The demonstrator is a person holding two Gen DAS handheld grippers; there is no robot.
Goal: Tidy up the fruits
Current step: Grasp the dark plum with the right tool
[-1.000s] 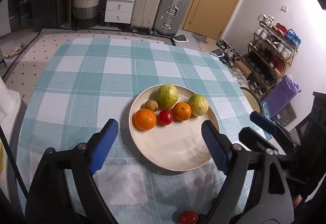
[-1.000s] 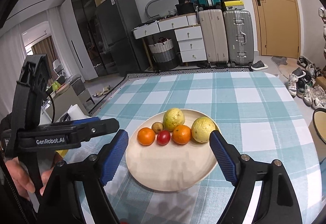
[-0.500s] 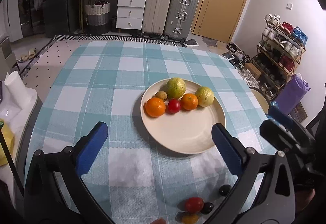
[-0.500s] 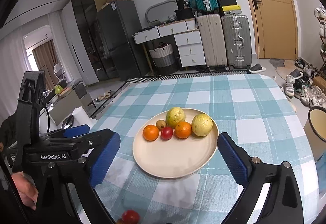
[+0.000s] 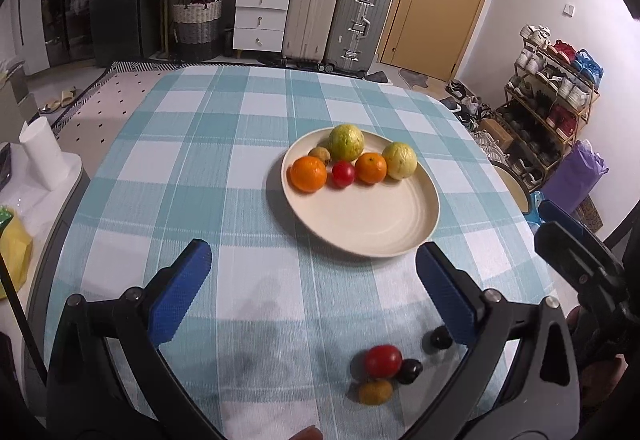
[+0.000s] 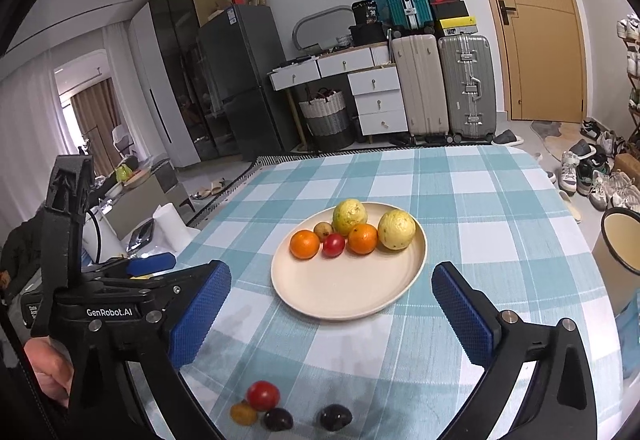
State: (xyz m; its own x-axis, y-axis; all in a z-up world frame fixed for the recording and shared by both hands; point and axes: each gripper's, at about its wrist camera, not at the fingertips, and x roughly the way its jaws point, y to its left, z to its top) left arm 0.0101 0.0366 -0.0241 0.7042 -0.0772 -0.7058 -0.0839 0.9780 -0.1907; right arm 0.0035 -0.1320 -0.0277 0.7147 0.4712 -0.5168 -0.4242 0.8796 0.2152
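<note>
Fruits (image 6: 352, 230) lie in a row on the far half of a cream plate (image 6: 348, 296) near the middle of the checked tablecloth (image 6: 480, 199): orange, small brown fruit, red tomato, green guava, orange, yellow guava. At the near edge lie a small orange fruit (image 6: 243, 412), a tomato (image 6: 263, 395) and two dark plums (image 6: 335, 417). Left gripper (image 5: 312, 292) and right gripper (image 6: 330, 310) hover with jaws spread wide, holding nothing.

I see open bench (image 5: 208, 159) cloth between my spread jaws and the plate (image 5: 360, 224). Low down, a tomato (image 6: 263, 395), two dark plums (image 6: 335, 417) and a small orange fruit (image 6: 243, 413) block the near edge.
</note>
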